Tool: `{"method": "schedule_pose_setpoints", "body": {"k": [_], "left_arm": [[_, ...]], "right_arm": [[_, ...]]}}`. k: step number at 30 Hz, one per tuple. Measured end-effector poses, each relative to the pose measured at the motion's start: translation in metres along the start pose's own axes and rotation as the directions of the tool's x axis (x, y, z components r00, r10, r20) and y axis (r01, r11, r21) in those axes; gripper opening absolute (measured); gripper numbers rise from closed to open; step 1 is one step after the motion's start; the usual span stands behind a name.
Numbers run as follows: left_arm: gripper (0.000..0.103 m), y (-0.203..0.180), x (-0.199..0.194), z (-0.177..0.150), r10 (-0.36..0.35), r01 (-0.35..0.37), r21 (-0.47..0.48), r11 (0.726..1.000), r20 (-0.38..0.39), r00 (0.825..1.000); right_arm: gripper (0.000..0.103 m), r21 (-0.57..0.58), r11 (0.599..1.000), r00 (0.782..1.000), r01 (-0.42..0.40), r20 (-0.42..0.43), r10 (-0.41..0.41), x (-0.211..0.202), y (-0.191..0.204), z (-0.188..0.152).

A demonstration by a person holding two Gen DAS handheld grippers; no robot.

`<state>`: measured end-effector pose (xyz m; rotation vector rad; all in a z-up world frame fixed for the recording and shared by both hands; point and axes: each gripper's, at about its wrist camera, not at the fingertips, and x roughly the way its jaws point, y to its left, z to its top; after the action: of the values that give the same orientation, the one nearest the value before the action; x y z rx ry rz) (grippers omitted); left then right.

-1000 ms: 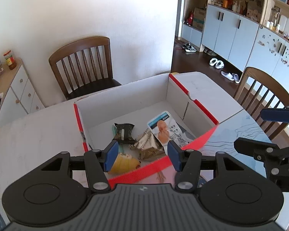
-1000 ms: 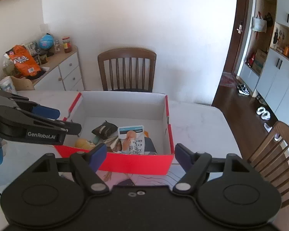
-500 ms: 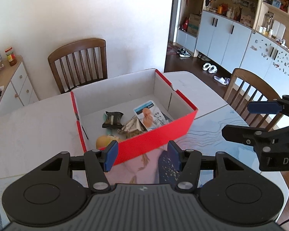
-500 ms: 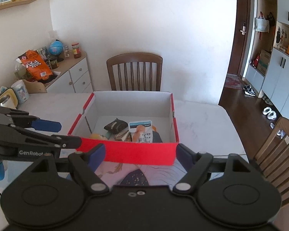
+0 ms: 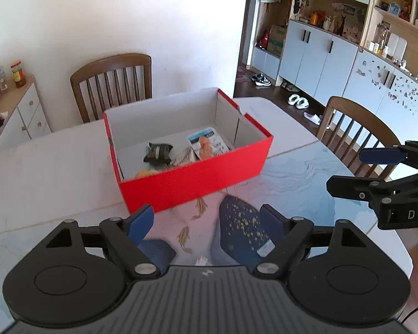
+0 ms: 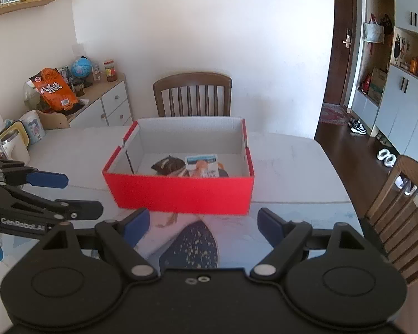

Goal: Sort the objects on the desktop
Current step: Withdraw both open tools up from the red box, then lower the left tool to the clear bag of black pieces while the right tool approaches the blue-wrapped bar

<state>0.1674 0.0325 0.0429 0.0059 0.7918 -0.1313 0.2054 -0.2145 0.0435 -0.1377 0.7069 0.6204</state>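
Opening, both tongs (image 5: 206, 222) (image 6: 200, 224) empty; red box (image 5: 197, 178) beyond fingertips, table edge (image 5: 398, 239) right.

Bright daylight fills a room with plain white walls (image 6: 209, 22), a dark wooden floor (image 6: 345, 136), two brown slat-backed wooden chairs (image 6: 192, 94), a white drawer sideboard (image 6: 108, 108) and pale blue-grey cabinets (image 5: 317, 53).

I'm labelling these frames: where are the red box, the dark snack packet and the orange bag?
red box (image 6: 181, 194), right wrist view, front wall.
dark snack packet (image 5: 157, 152), left wrist view, packet's middle.
orange bag (image 6: 54, 90), right wrist view, printed front.
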Motion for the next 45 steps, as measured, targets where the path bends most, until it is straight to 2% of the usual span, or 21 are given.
{"method": "schedule_pose_setpoints", "body": {"k": [6,22,32,45], "left_arm": [[0.085,0.005,0.002,-0.024,0.001,-0.002,-0.017,1.000,-0.019,1.000],[0.085,-0.003,0.016,-0.082,0.017,-0.015,0.041,0.999,-0.057,0.998],[0.085,-0.007,0.032,-0.104,0.025,-0.021,0.068,0.997,-0.071,0.997],[0.085,-0.003,0.055,-0.127,0.025,-0.020,0.058,0.998,-0.080,0.997]], "right_arm": [[0.085,-0.011,1.000,1.000,0.016,-0.021,-0.016,0.000,0.000,-0.023],[0.085,0.019,0.999,0.996,0.039,-0.082,-0.037,0.014,-0.001,-0.068],[0.085,0.022,0.998,0.990,0.056,-0.132,-0.052,0.030,-0.001,-0.088],[0.085,0.018,0.998,0.976,0.062,-0.209,-0.057,0.061,-0.003,-0.109]]}}
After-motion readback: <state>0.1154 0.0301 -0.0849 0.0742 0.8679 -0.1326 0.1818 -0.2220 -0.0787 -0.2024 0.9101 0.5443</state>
